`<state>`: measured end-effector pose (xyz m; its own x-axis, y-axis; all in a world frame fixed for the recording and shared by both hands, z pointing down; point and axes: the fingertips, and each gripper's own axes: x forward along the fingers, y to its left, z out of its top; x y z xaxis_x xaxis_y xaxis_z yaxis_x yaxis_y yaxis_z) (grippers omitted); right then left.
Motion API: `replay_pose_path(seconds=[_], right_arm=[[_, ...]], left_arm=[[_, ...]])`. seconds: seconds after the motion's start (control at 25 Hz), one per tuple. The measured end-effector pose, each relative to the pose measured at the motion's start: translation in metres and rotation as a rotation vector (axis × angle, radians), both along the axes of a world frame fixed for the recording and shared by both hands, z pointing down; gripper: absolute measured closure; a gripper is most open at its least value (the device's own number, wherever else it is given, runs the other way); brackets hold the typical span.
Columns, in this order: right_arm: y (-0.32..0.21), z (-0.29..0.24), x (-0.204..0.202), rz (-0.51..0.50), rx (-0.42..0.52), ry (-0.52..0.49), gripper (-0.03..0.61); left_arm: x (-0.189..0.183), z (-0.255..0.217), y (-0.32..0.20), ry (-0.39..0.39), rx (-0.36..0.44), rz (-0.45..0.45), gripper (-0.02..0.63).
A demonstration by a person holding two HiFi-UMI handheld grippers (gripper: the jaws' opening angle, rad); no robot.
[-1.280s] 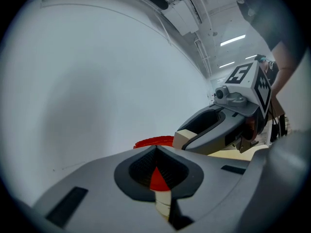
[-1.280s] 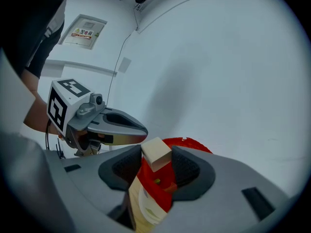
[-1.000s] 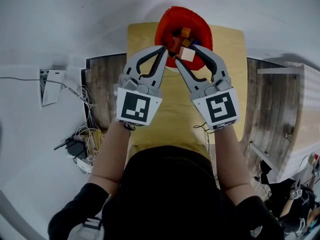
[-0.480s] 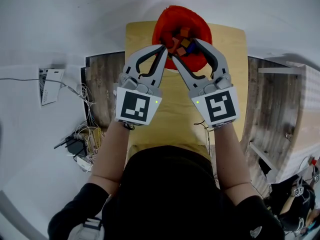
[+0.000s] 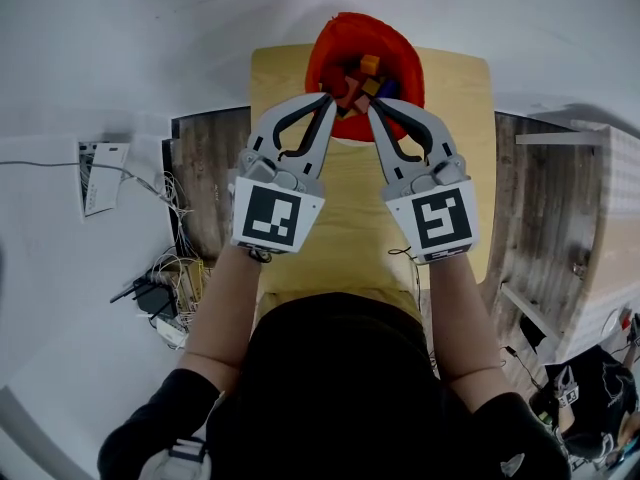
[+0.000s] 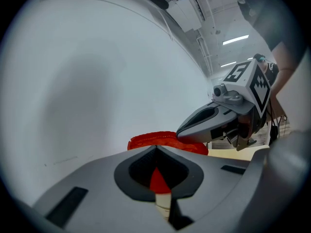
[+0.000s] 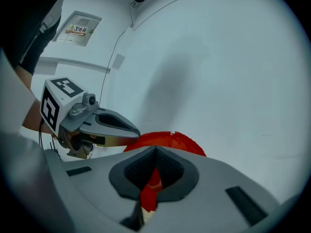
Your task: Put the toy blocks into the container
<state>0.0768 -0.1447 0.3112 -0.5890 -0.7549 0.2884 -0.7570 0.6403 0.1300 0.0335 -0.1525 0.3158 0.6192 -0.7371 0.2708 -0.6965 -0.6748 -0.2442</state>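
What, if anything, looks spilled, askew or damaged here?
Nothing stands out. The toy blocks sit piled inside the red container at the far end of the table, none spilled beside it. The left tongs and right tongs hover shut and empty at its near rim.

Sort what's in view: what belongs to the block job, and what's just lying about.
Job: toy blocks; red container holding them; wooden table; left gripper and right gripper, both shut.
Lying about: cables and adapter on the floor; printed sheet nearby; pale cabinet at right.
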Motion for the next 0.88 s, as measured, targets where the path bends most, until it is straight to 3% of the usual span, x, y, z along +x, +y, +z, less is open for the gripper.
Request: replay_pose_path(seconds=[0.4,0.88], right_arm=[[0.019,-0.042,-0.016,0.002,0.104,0.01,0.551],[0.079,-0.103,-0.058,0.004,0.209,-0.048,0.551]], left_arm=[[-0.011,-0.031,0.017,0.026,0.047,0.009,0.604],[-0.053,-0.075,0.075,0.056,0.125,0.047,0.604]])
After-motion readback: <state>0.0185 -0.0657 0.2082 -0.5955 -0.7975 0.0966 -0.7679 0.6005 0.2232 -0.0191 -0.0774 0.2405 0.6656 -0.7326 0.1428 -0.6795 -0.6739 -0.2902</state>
